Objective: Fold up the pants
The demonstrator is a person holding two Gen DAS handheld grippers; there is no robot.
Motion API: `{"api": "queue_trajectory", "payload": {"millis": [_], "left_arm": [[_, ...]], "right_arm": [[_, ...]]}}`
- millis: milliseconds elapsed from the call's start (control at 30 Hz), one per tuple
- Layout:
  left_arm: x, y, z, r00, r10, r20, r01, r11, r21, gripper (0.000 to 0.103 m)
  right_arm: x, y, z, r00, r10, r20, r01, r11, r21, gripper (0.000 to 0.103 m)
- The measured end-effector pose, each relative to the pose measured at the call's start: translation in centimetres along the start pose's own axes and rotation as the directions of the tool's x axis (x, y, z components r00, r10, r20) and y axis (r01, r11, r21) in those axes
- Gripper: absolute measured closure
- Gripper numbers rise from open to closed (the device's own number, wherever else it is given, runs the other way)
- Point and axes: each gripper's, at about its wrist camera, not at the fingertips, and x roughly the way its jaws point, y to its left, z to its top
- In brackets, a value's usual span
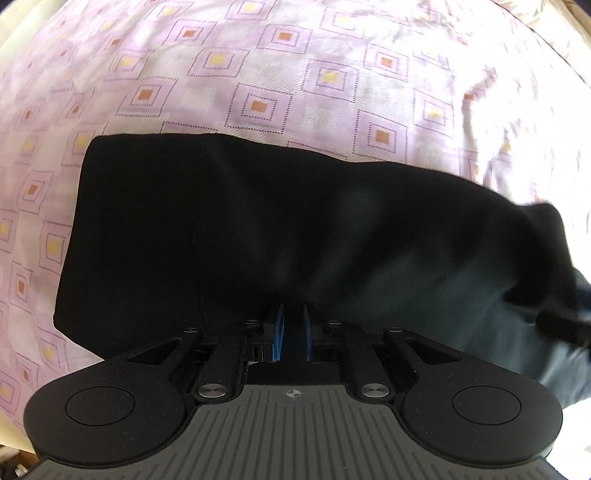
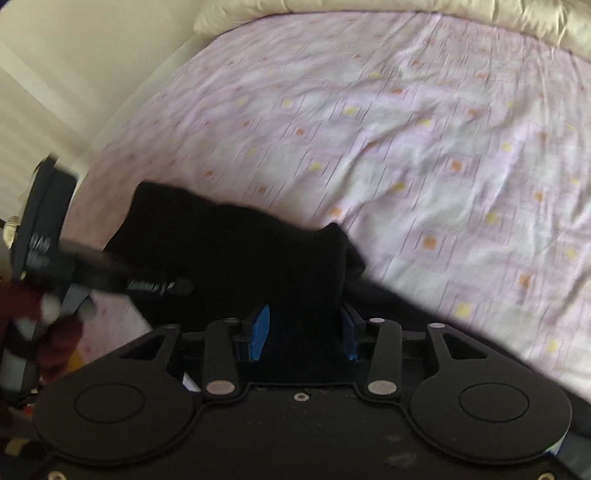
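The black pants (image 1: pixel 258 229) lie across a pink patterned bed sheet (image 1: pixel 258 74). My left gripper (image 1: pixel 294 314) has its blue pads close together on the near edge of the pants, and cloth drapes over the fingertips. In the right wrist view the pants (image 2: pixel 236 251) bunch up in front of my right gripper (image 2: pixel 304 321). Its blue pads stand wider apart, with a thick fold of black cloth between them. The left gripper body (image 2: pixel 48 236) shows at the left of the right wrist view, blurred.
The sheet (image 2: pixel 424 147) stretches far and right of the pants. A cream pillow or duvet (image 2: pixel 332 7) lies along the far edge. A cream wall (image 2: pixel 55 74) is on the left. A dark red sleeve (image 2: pixel 22 302) shows at the lower left.
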Motion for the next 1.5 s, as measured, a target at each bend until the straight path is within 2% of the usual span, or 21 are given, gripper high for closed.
{"api": "queue_trajectory", "payload": {"millis": [100, 233, 367, 567, 667, 767, 900, 1100, 1267, 1500], "left_arm": [[0.1, 0.5, 0.5, 1.000, -0.010, -0.013, 0.010, 1.000, -0.007, 0.091], [0.0, 1.0, 0.7, 1.000, -0.009, -0.016, 0.010, 1.000, 0.011, 0.091], [0.1, -0.1, 0.8, 1.000, -0.002, -0.013, 0.002, 1.000, 0.030, 0.091], [0.5, -0.9, 0.5, 1.000, -0.002, -0.014, 0.003, 1.000, 0.031, 0.091], [0.6, -0.8, 0.5, 1.000, -0.007, -0.013, 0.007, 1.000, 0.029, 0.091], [0.7, -0.8, 0.4, 1.000, -0.009, -0.010, 0.009, 1.000, 0.028, 0.091], [0.8, -0.7, 0.2, 1.000, -0.006, -0.001, 0.006, 0.999, 0.035, 0.091], [0.6, -1.3, -0.3, 1.000, 0.007, 0.018, -0.009, 0.998, 0.066, 0.091], [0.3, -1.4, -1.2, 0.999, -0.002, 0.050, -0.002, 0.998, 0.063, 0.091], [0.0, -1.1, -2.2, 0.996, -0.040, 0.081, 0.033, 0.996, 0.085, 0.091]], "right_arm": [[0.6, -0.9, 0.0, 1.000, 0.009, 0.001, -0.009, 0.998, 0.056, 0.058], [1.3, -2.1, 1.8, 1.000, 0.018, 0.010, -0.019, 0.993, 0.113, 0.058], [2.6, -2.6, 3.7, 0.999, 0.050, -0.013, -0.048, 0.992, 0.120, 0.058], [3.4, -2.4, 6.1, 0.995, 0.102, 0.001, -0.101, 0.984, 0.145, 0.058], [4.1, -2.7, 6.7, 0.995, 0.091, 0.028, -0.095, 0.981, 0.168, 0.058], [3.5, -2.4, 7.3, 0.992, 0.069, 0.104, -0.088, 0.978, 0.191, 0.064], [4.2, -1.3, 8.1, 0.995, -0.031, 0.092, 0.019, 0.991, 0.130, 0.086], [7.1, -3.0, 9.0, 0.994, -0.093, 0.055, 0.085, 0.988, 0.132, 0.088], [7.7, -4.6, 9.7, 0.995, -0.081, 0.050, 0.069, 0.976, 0.208, 0.092], [7.7, -4.7, 11.0, 0.998, -0.068, 0.003, 0.066, 0.983, 0.170, 0.093]]}}
